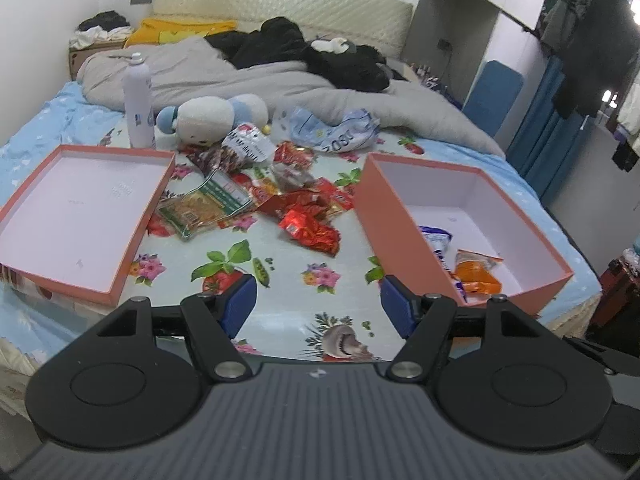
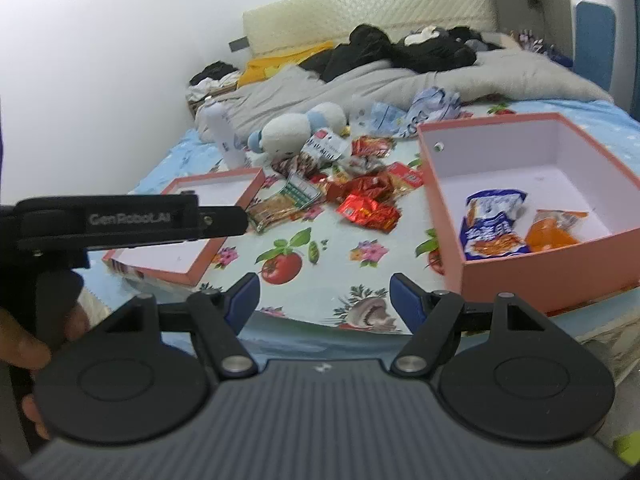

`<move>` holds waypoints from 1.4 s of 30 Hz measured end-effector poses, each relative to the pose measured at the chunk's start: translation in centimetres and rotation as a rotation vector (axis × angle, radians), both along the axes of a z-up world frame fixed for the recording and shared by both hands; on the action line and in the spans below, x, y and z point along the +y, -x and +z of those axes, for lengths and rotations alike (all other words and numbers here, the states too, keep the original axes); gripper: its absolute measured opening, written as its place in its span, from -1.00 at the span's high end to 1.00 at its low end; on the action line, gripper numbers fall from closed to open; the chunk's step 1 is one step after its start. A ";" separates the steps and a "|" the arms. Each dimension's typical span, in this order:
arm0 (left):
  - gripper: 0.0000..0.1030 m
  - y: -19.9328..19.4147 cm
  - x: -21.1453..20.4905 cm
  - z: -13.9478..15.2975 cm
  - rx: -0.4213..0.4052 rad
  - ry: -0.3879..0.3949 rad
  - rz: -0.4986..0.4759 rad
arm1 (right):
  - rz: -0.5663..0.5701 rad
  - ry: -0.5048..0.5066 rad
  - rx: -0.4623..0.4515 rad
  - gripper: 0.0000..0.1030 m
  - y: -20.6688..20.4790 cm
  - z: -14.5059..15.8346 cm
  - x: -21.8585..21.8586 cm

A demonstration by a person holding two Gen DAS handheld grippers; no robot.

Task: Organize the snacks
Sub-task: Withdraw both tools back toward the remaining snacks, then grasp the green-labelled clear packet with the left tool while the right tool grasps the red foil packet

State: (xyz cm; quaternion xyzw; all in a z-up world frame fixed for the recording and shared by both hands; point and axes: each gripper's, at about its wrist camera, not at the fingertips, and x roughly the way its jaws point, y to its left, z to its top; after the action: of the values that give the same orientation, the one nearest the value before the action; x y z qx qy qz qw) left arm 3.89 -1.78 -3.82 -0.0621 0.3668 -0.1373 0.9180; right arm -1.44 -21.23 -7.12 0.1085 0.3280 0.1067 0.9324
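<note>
I count two pink boxes on the bed (image 1: 328, 280): a shallow pink lid (image 1: 80, 216), lying open and bare, and a deeper pink box (image 1: 472, 224). Taking the deep box as my landmark, two snack packets lie inside it near its front wall: a blue packet (image 2: 494, 224) and, just right of it, an orange packet (image 2: 554, 232). The loose snack pile (image 1: 280, 196) sits just left of the box, between it and the lid; I cannot count those wrappers exactly. One white plush toy (image 1: 212, 116) and one white bottle (image 1: 138, 104) stand beyond the pile, well left of the box.

My left gripper (image 1: 318, 304) has its fingers wide apart, holding nothing, over bare sheet left of the box's near corner. My right gripper (image 2: 324, 300) is likewise spread wide, holding and touching nothing.
</note>
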 end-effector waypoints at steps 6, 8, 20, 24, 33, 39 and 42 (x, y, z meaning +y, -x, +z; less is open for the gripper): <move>-0.42 -3.8 0.4 -2.0 0.029 -0.044 0.007 | 0.014 0.004 -0.001 -0.43 -3.1 -1.1 0.5; -0.43 -5.4 0.7 -2.8 0.040 -0.057 0.006 | 0.015 0.007 -0.001 -0.43 -4.4 -1.5 0.8; -0.50 -19.6 3.1 -8.3 0.091 -0.177 -0.020 | 0.032 0.057 0.063 -0.41 -15.2 -5.9 3.1; -0.75 -25.5 3.2 -11.2 0.120 -0.206 -0.100 | 0.029 0.093 0.125 -0.41 -20.2 -8.5 3.7; -0.77 -34.8 3.7 -16.9 0.224 -0.336 -0.301 | -0.077 0.160 0.273 -0.41 -28.6 -12.7 3.3; -0.77 -36.5 4.2 -18.9 0.273 -0.429 -0.384 | -0.112 0.177 0.371 -0.40 -30.1 -14.1 2.6; -0.77 -36.8 4.5 -19.6 0.302 -0.445 -0.411 | -0.118 0.180 0.402 -0.39 -30.2 -14.4 2.5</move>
State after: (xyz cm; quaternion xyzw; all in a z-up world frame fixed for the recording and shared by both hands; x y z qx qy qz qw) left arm 40.70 2.74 -23.38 0.1954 0.5247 -0.2250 0.7974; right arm 28.81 -18.69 -21.51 0.0632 0.5086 -0.0015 0.8587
